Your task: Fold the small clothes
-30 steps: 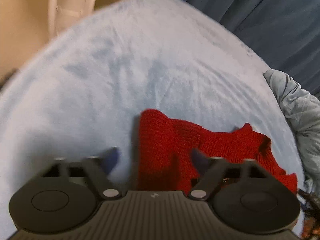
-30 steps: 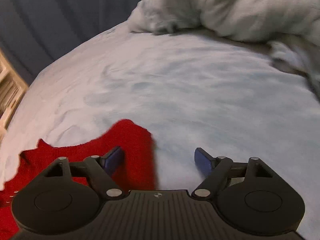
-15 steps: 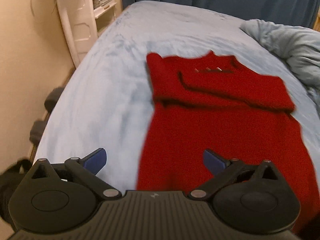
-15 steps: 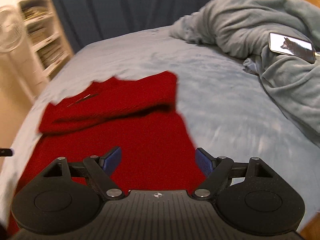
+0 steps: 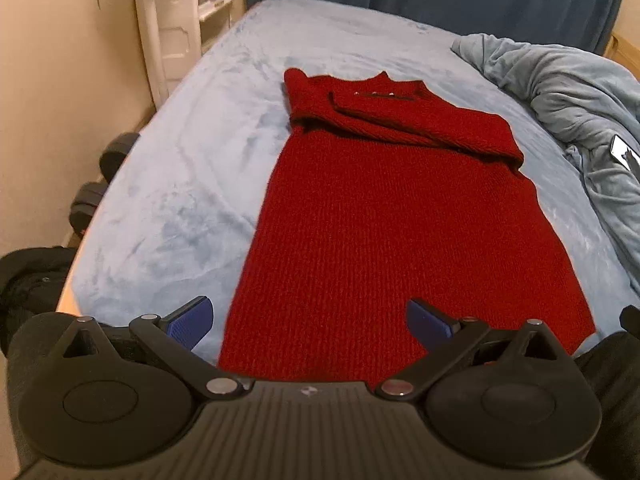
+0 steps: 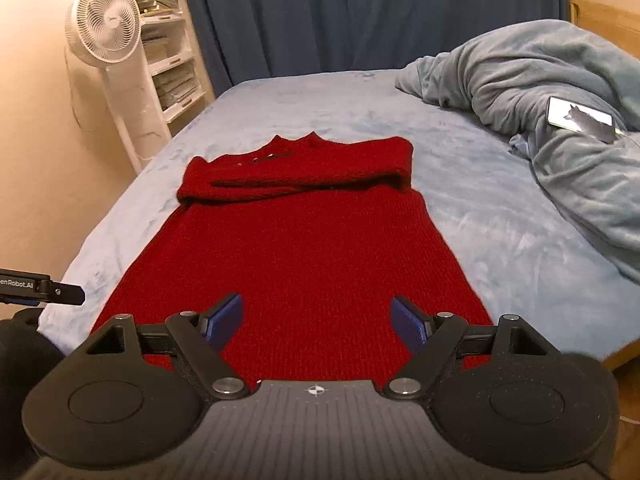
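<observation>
Bedding comes first: a pale blue bed cover (image 6: 312, 108) spreads across the whole scene, with a rumpled grey-blue duvet (image 6: 560, 80) heaped along its right side and a phone (image 6: 580, 119) lying on that heap. On the cover lies the red knit sweater (image 5: 396, 216), flat and lengthwise, its sleeves folded across the chest near the collar at the far end, its hem toward the cameras. Both grippers hover above the hem end, aimed along the garment toward the collar. The left gripper (image 5: 310, 322) sits over the sweater's left edge with jaws spread wide and nothing between them; one blue pad is above the cover, the other above the knit. The right gripper (image 6: 318, 322) is likewise spread apart and empty, both pads over red fabric. A white standing fan (image 6: 108, 28) stands beside the bed by white shelves (image 6: 172, 60).
</observation>
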`<state>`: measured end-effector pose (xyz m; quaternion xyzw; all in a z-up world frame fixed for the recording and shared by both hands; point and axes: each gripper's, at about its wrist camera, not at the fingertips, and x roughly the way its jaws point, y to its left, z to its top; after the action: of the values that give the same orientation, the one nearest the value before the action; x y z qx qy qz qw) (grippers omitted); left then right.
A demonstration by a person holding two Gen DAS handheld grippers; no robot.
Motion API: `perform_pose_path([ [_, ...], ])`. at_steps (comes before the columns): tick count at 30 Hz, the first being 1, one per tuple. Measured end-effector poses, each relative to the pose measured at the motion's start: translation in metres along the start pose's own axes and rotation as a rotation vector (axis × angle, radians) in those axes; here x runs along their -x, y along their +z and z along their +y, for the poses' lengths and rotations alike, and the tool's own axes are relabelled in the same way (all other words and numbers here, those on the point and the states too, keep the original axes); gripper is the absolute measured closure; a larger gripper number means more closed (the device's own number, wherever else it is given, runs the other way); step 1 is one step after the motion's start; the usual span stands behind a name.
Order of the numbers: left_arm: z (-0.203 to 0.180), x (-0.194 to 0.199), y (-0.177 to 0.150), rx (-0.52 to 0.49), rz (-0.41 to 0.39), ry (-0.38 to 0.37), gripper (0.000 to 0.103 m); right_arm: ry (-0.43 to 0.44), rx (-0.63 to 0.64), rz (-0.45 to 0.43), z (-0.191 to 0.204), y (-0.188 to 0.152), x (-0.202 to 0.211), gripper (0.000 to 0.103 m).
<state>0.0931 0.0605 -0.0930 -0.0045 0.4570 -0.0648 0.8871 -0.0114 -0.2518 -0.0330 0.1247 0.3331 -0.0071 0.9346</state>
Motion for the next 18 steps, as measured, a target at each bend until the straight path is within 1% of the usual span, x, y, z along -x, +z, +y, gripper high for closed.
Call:
perform_pose_path([
  [2, 0.001, 0.003, -0.004, 0.004, -0.004, 0.013, 0.000, 0.006, -0.014, 0.012, 0.000, -0.007, 0.006, 0.021],
  [6, 0.006, 0.006, -0.010, 0.035, -0.002, -0.001, 0.000, 0.000, -0.020, 0.021, -0.003, -0.012, 0.012, 0.021],
  [9, 0.009, -0.003, -0.012, 0.019, -0.002, 0.024, 0.000, -0.019, -0.016, 0.005, -0.011, -0.010, 0.012, 0.020],
  [10, 0.011, -0.008, -0.013, 0.013, 0.011, 0.033, 0.000, -0.031, -0.016, 0.004, -0.016, -0.009, 0.009, 0.019],
  [12, 0.018, -0.022, -0.015, 0.005, 0.049, 0.036, 0.000, -0.083, -0.054, 0.014, -0.031, -0.006, -0.005, 0.018],
  [14, 0.028, -0.036, -0.014, 0.017, 0.071, 0.047, 0.000, -0.124, -0.136, 0.051, -0.054, -0.004, -0.024, 0.018],
  [16, 0.037, -0.049, -0.008, 0.036, 0.071, 0.046, 0.000, -0.159, -0.200, 0.083, -0.078, -0.004, -0.044, 0.018],
  [18, 0.045, -0.064, 0.004, 0.062, 0.064, 0.046, 0.000, -0.196, -0.215, 0.122, -0.103, 0.002, -0.071, 0.018],
])
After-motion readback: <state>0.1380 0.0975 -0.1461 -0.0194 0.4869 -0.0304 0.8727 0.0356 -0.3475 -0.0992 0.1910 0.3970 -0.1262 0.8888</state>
